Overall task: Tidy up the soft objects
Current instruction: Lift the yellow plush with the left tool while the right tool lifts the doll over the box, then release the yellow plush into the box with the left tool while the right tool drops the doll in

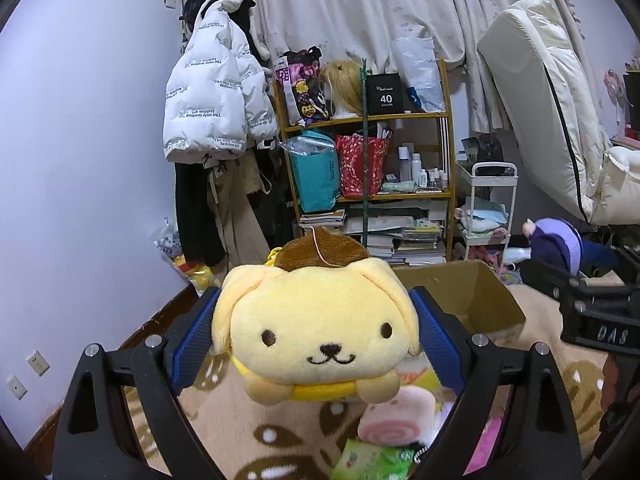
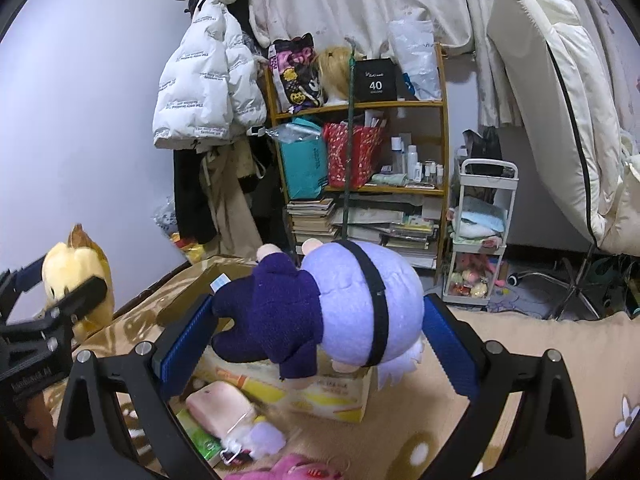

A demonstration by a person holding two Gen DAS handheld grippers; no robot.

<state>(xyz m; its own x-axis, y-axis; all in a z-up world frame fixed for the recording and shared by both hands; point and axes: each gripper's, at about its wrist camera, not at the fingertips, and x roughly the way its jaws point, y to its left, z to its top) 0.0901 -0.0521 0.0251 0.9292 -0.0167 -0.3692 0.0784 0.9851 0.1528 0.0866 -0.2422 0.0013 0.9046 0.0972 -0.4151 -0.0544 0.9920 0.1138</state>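
yellow dog plush [image 1: 316, 328] in left hand-held gripper [image 1: 316, 336], purple doll [image 2: 320, 312] (seemingly face-down) in right hand-held gripper [image 2: 320, 332]

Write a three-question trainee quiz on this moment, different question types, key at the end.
1. True or false: the left gripper grips the yellow dog plush.
2. The right gripper holds: A) pink plush B) purple doll C) nothing.
3. Fill in: beyond both toys sits an open cardboard ____.

Key: 1 true; 2 B; 3 box.
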